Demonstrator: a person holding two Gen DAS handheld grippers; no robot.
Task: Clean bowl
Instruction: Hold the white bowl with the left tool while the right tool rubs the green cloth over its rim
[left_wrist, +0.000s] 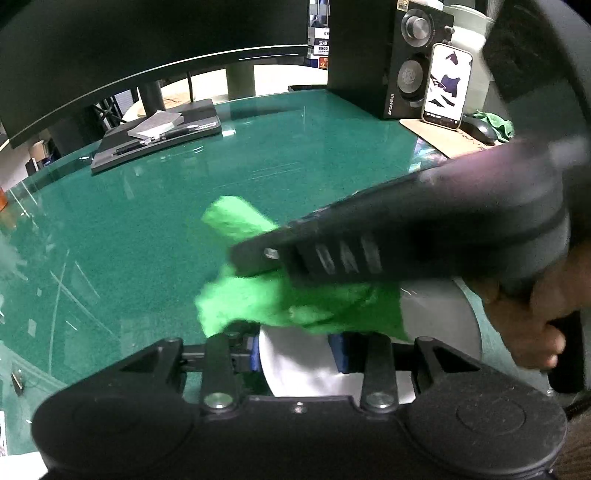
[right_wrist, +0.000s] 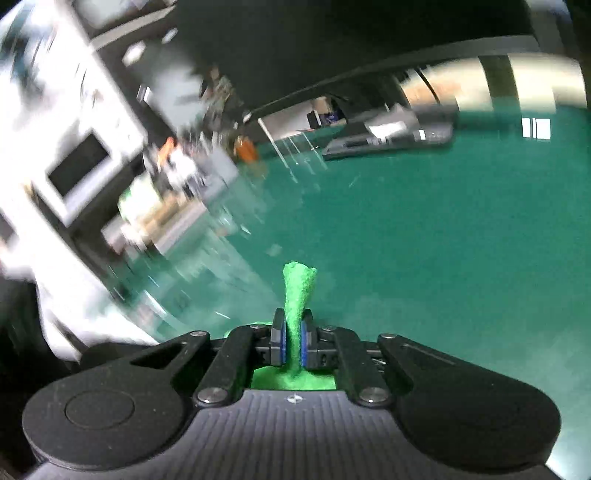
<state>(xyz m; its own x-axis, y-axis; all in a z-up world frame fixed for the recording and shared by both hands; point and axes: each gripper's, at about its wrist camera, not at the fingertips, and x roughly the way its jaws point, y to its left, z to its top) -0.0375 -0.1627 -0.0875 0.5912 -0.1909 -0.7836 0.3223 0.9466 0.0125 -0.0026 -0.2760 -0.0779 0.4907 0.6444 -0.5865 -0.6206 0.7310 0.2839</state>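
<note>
The bowl (left_wrist: 299, 362) is white and sits on the green desk (left_wrist: 258, 155), held at its rim by the left gripper (left_wrist: 297, 354): one blue pad lies on each side of the wall, partly closed and pressing on it. The right gripper (right_wrist: 291, 345) is clamped tight on a green cloth (right_wrist: 298, 291); a twisted end sticks out past the pads and the bulk hangs below the jaws. In the left wrist view the cloth (left_wrist: 295, 299) is draped over the bowl's far rim, with the right gripper's body crossing above it. The right wrist view is streaked with blur at the left, so that gripper is judged to be in motion.

Step in hand, as judged: wiping the bowl with the cloth.

Procedure:
1. Keep the left grip fixed on the rim so the bowl cannot slide or tip on the smooth desk.
2. Press the hanging bulk of the cloth, not the twisted end, against the bowl's inner wall.
3. Sweep around the rim, away from the left pads.
4. Keep the right jaws clear of the bowl wall.

Risk: a hard push may lever the bowl out of the left grip.
</note>
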